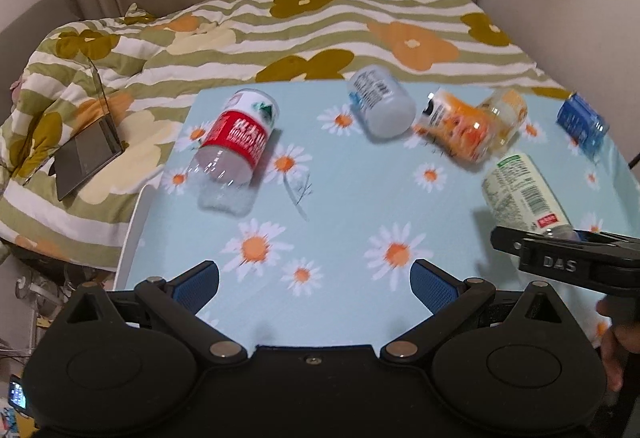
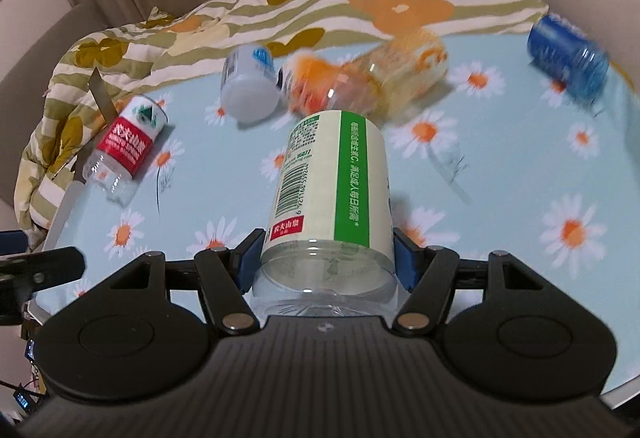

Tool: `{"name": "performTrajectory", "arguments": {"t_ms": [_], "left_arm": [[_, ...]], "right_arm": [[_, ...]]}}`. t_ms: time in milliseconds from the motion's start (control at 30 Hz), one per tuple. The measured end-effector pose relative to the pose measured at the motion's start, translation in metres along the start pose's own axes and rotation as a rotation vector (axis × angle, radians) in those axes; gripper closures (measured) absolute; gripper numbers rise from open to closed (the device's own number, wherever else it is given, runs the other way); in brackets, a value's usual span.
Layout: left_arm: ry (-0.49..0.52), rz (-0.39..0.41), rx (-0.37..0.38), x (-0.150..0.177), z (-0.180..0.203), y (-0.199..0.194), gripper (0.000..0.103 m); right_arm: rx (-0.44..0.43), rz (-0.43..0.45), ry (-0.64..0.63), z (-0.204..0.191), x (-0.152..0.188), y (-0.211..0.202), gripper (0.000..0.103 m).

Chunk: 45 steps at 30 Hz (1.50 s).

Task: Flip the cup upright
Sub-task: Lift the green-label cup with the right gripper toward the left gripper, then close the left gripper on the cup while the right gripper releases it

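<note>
Six cups cut from drink bottles are seen on the counter [image 1: 344, 197], which is covered by a daisy-print cloth, and all are lying on their sides or tipped. Places are given relative to the green-labelled cup [image 2: 332, 193], the one being handled.

Far to its left, near the counter's left edge, a red-labelled cup [image 1: 236, 145] is laid on its side. Closer in, to the left and behind, a white cup [image 1: 380, 105] is tipped over. Directly behind the green-labelled cup, an orange cup [image 1: 456, 129] and a pale yellow cup [image 1: 506, 115] lie touching each other; both are blurred. Well to the right and behind, a blue cup [image 1: 582, 123] is tipped near the counter's far right edge.

The green-labelled cup is pinched at its clear end between the blue pads of the right tongs [image 2: 326, 270], with the labelled end pointing away from the camera. It is judged to be gripped there so that it can be turned up and stood on the counter; which end is open cannot be told. The flip is judged to be under way, not finished.

The left tongs [image 1: 316, 282] are spread wide, nothing is held in them, and they hover over bare cloth to the left of the green-labelled cup, probably kept out of the way.

Beyond the counter, a flowered quilt [image 1: 280, 33] is spread over a bed, with a laptop [image 1: 86, 153] resting on it at the far left.
</note>
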<state>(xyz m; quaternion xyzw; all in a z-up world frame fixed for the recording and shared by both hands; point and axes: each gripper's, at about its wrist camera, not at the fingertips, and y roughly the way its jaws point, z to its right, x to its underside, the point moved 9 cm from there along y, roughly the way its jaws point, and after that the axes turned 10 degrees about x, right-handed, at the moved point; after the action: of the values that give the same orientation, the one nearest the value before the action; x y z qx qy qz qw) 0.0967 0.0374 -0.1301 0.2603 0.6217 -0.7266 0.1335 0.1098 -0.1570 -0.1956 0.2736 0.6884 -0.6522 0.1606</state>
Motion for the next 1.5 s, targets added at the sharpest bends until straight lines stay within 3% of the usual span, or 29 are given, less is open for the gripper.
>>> {"name": "performTrajectory", "arguments": {"t_ms": [433,500,633,767,1200,1367,1500], "left_arm": [[0.021,-0.039,0.005,0.015,-0.014,0.004,0.0],[0.017,-0.039,0.006,0.015,-0.015,0.004,0.0],[0.011,-0.035,0.007,0.014,-0.013,0.003,0.0],[0.008,-0.027,0.008,0.011,-0.008,0.0,0.0],[-0.025,0.082,0.053,-0.043,0.034,-0.026,0.0],[-0.032,0.031,0.109,-0.064,0.068,-0.006,0.0],[-0.034,-0.079,0.125,-0.069,0.093,0.027,0.0]], "right_arm": [[0.053,0.008,-0.007,-0.004,0.019,0.016,0.023],[0.065,0.005,-0.013,-0.003,0.019,0.016,0.02],[0.086,-0.004,-0.024,-0.002,0.017,0.016,0.001],[0.076,-0.013,-0.038,-0.003,0.013,0.013,0.001],[-0.007,0.011,-0.099,0.021,-0.022,-0.053,0.0],[0.041,0.052,-0.181,0.058,-0.033,-0.072,0.0],[0.09,0.005,-0.237,0.091,-0.032,-0.072,0.0]]}}
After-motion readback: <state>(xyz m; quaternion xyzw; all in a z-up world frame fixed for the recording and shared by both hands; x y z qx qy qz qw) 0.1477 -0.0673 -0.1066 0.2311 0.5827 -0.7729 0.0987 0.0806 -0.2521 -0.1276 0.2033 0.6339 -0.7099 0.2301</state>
